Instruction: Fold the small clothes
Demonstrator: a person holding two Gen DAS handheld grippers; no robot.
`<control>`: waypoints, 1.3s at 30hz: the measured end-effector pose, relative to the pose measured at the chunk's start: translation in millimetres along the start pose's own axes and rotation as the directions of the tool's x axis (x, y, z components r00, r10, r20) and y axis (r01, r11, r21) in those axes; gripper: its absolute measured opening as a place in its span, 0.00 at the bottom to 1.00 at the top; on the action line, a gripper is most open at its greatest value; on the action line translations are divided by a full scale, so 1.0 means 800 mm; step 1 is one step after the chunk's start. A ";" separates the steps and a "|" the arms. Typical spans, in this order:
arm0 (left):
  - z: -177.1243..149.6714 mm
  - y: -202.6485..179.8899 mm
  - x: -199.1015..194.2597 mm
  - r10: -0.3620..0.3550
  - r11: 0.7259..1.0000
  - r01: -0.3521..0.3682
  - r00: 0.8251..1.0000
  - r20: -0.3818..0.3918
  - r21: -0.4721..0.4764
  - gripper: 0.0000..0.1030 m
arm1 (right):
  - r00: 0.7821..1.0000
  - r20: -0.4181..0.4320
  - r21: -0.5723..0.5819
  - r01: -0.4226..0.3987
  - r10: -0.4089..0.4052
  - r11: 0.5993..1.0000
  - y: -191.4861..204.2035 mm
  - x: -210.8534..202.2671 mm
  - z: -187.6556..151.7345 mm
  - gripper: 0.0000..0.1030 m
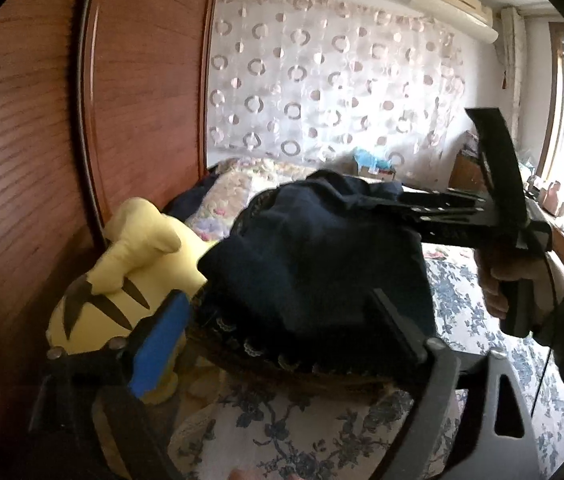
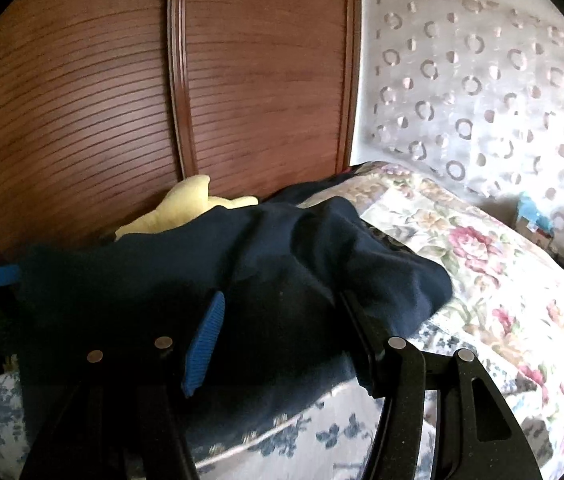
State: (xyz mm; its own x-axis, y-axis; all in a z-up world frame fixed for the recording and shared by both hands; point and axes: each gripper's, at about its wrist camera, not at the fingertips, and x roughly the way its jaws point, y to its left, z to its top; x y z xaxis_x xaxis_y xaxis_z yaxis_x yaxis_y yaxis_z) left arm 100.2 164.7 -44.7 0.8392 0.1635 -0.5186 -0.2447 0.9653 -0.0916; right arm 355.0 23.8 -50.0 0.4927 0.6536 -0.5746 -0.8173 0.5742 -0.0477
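Note:
A dark navy garment [image 1: 314, 264] with a lace-trimmed edge hangs above the flowered bedspread [image 1: 466, 320], stretched between both grippers. My left gripper [image 1: 282, 320] has its jaws wide apart; the cloth lies draped between the blue pad [image 1: 157, 348] and the black finger. My right gripper [image 2: 282, 328] is also wide apart, with the same navy cloth [image 2: 241, 264] draped across its fingers. In the left wrist view the right gripper [image 1: 410, 204] reaches into the cloth's far edge, held by a hand.
A yellow plush toy [image 1: 129, 264] lies against the wooden headboard [image 1: 21, 160]. A floral quilt [image 2: 482, 264] covers the bed's far side. A patterned curtain [image 1: 322, 80] hangs behind, and a cluttered desk [image 1: 562, 208] stands under the window at right.

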 end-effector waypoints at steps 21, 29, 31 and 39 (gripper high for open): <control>-0.027 -0.052 -0.059 -0.072 0.994 0.070 0.997 0.020 0.083 0.94 | 0.991 0.052 0.104 0.115 -0.121 0.988 0.084 -0.143 -0.081 0.82; -0.047 -0.107 -0.068 -0.163 0.975 0.164 0.986 -0.022 0.147 0.94 | 0.972 0.077 0.202 0.203 -0.222 0.958 0.109 -0.219 -0.128 0.82; -0.051 -0.121 -0.074 -0.179 0.971 0.180 0.984 -0.021 0.159 0.94 | 0.967 0.078 0.226 0.221 -0.244 0.949 0.117 -0.238 -0.139 0.82; -0.052 -0.171 -0.099 -0.231 0.954 0.228 0.973 -0.008 0.194 0.94 | 0.929 0.080 0.315 0.320 -0.361 0.893 0.139 -0.306 -0.171 0.82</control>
State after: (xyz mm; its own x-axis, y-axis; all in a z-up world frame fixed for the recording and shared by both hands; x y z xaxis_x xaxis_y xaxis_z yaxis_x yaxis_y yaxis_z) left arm 46.9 11.3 -26.3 0.8693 -0.0659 -0.4898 0.0526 0.9978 -0.0408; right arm 102.4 -140.1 -26.3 0.7767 0.4394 -0.4513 -0.4784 0.8776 0.0310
